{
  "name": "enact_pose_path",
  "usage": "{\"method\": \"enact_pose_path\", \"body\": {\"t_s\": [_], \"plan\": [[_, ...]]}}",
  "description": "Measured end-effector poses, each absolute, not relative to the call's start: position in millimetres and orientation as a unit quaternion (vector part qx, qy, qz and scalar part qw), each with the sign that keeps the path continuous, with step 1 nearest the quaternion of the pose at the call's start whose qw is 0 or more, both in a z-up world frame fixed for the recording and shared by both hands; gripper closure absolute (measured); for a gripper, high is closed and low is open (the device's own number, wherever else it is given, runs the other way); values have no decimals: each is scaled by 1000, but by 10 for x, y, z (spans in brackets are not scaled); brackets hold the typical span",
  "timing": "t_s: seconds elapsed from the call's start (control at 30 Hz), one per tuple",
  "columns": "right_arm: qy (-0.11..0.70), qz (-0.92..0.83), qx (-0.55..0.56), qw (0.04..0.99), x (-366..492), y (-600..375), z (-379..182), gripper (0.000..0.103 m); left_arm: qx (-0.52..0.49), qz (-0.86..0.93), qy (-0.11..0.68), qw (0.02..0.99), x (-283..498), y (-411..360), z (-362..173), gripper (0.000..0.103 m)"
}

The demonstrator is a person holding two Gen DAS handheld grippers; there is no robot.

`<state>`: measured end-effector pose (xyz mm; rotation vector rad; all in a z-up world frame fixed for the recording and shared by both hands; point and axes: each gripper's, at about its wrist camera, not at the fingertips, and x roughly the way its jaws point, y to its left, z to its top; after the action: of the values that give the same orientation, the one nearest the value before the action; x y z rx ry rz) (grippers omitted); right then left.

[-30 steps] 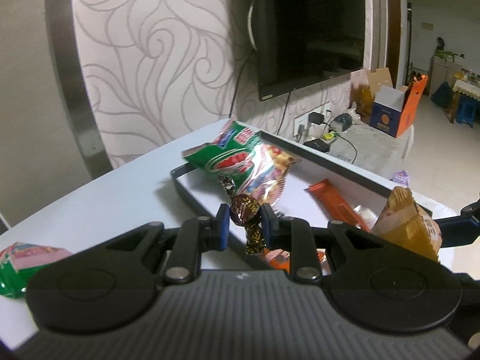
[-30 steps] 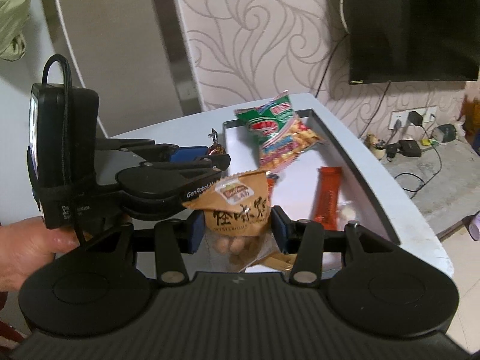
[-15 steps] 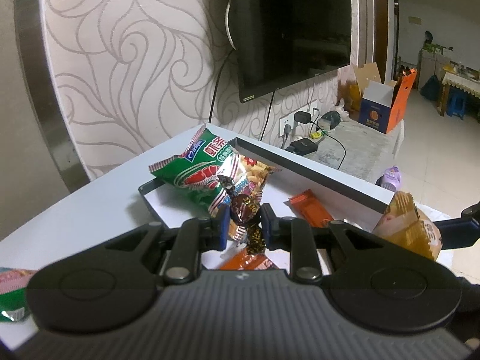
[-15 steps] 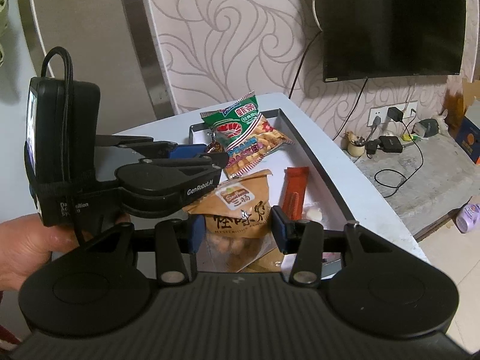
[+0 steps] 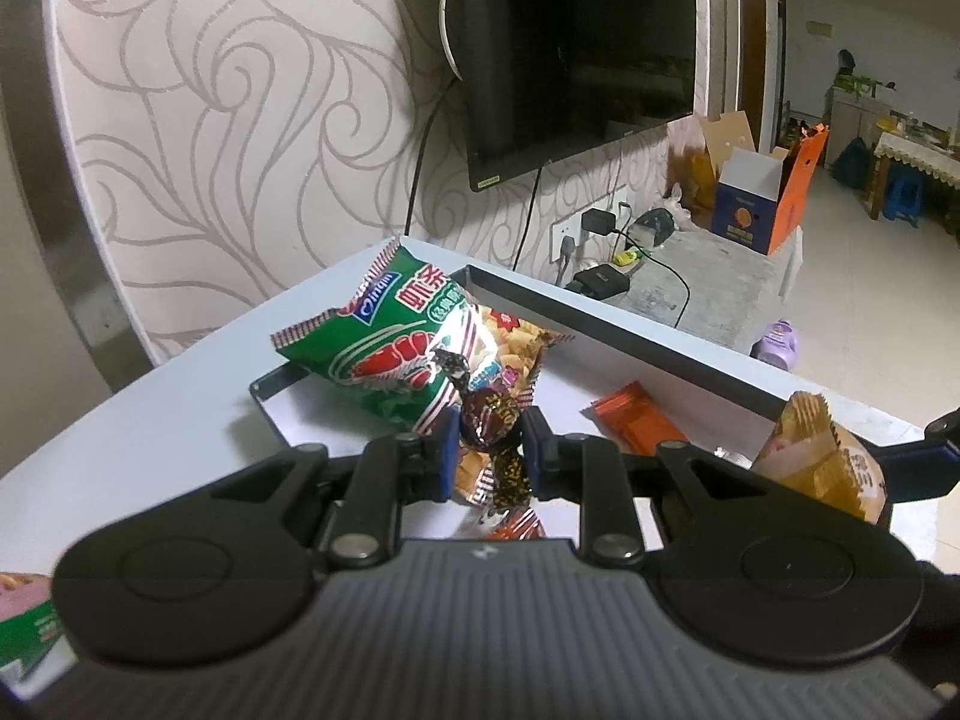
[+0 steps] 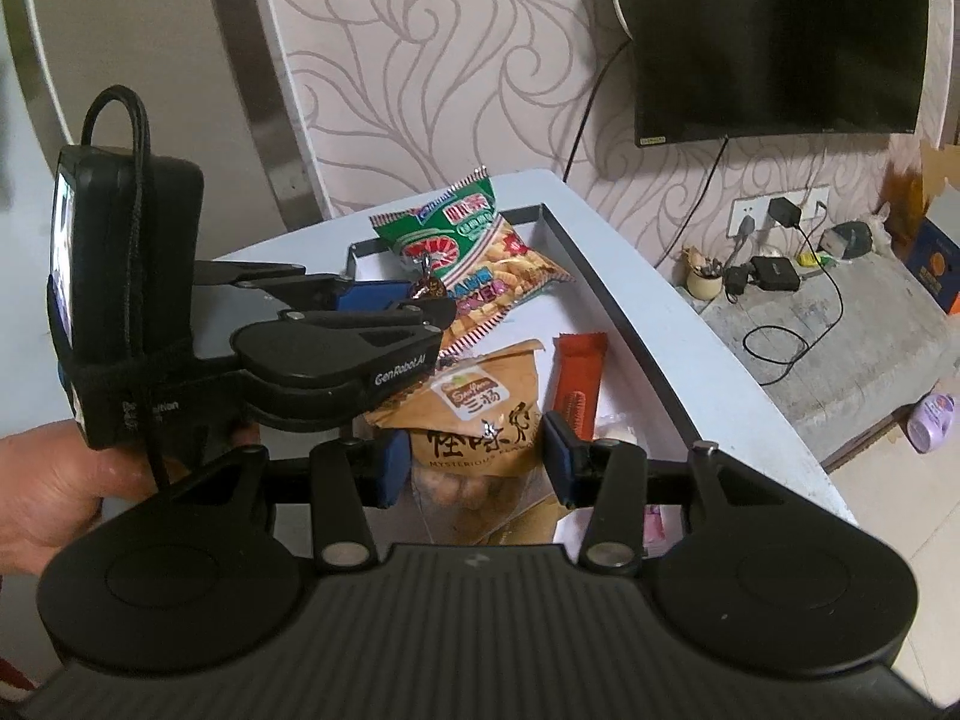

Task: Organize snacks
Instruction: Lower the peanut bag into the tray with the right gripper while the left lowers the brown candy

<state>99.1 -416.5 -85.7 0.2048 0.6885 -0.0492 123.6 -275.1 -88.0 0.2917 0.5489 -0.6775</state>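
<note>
My left gripper (image 5: 486, 444) is shut on a dark foil-wrapped candy (image 5: 489, 414) and holds it above the near end of the black-rimmed tray (image 5: 600, 324). My right gripper (image 6: 474, 456) is shut on a tan nut packet (image 6: 480, 414), over the tray (image 6: 606, 288). The packet also shows at the right of the left wrist view (image 5: 822, 456). A green shrimp-cracker bag (image 5: 408, 342) lies at the tray's far end. An orange bar (image 5: 639, 420) lies inside the tray. In the right wrist view the left gripper (image 6: 420, 294) holds the candy (image 6: 427, 287) over the green bag (image 6: 474, 246).
The tray sits on a pale table (image 5: 150, 420) whose right edge drops to the floor. Another green snack bag (image 5: 30, 624) lies at the table's near left. A wall-mounted TV (image 5: 570, 48), wall sockets with chargers (image 6: 774, 222) and an orange box (image 5: 762, 192) are beyond.
Both grippers have moved forward along the tray towards the green bag, each keeping its snack. The tray and bag look nearer and more central now.
</note>
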Motion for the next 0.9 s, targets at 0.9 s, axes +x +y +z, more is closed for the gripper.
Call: {"method": "enact_pose_path", "body": {"t_s": [0.9], "plan": [[360,-36,105,926,1254,-4275,-1037,51,131,-341,285,886,1410,-2823,-1037,78]]}}
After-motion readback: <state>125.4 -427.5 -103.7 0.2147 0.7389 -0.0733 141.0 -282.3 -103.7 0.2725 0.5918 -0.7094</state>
